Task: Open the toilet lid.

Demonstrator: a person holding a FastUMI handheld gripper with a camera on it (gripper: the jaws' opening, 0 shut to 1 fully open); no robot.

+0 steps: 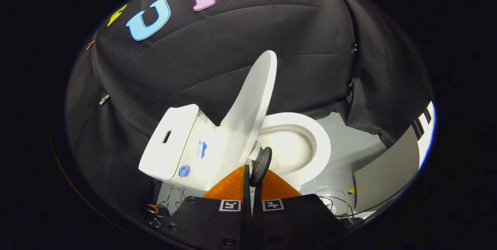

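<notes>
Lid [252, 102] stands raised off the toilet bowl [310, 145], leaning back toward the tank [174, 145] (not quite resting against it, as far as the fisheye lets me judge). The bowl's rim lies uncovered beyond the fingers, so the opening looks mostly done; what may remain is tipping the lid fully back and letting go. The gripper [254, 168] has its fingers drawn nearly together, with a small dark round knob [261, 164] at their tips; whether both fingers press it is unclear.
</notes>
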